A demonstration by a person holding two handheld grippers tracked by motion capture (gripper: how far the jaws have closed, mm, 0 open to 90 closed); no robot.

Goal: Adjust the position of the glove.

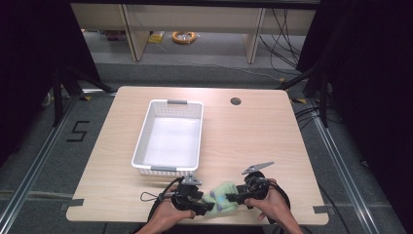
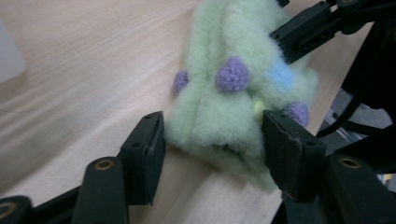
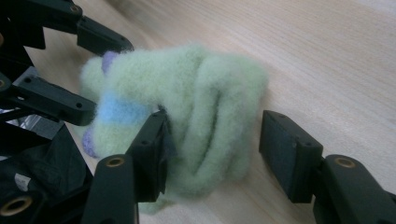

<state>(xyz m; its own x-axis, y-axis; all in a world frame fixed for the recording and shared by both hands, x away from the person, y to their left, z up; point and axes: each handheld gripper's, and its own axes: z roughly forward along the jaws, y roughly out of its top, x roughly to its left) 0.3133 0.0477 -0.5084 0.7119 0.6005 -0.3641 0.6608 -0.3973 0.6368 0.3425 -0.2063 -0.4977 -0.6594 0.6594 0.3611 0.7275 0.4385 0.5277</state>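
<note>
Two grippers: left gripper (image 1: pixel 194 199) and right gripper (image 1: pixel 233 197), both at the lower middle of the high view, each held in one hand.
Task thing: one folded fluffy green cloth (image 1: pixel 221 196) with purple bobbles and a light blue patch, lying on the tabletop (image 1: pixel 253 136) near its front edge, between the two grippers.
Left jaws: parted wide in the left gripper view, one on each side of the near end of the cloth (image 2: pixel 229 93); the right one touches the fleece, the left one stands just beside it.
Right jaws: parted wide in the right gripper view; the left one presses into the cloth (image 3: pixel 187 116), the right one stands apart from it with bare tabletop between.
Hard to make out: the cloth's folds and full outline; in the high view the grippers cover its two ends, and its underside is hidden.
Cut off: both forearms at the bottom edge of the high view; the other gripper's jaws at the upper right of the left gripper view and the upper left of the right gripper view.
Bobbles counted: four purple ones in the left gripper view.
Other things: one white perforated basket (image 1: pixel 146 127) on the tabletop, upper left of the grippers, well apart from the cloth; one round cable hole (image 1: pixel 235 101) near the far edge.
</note>
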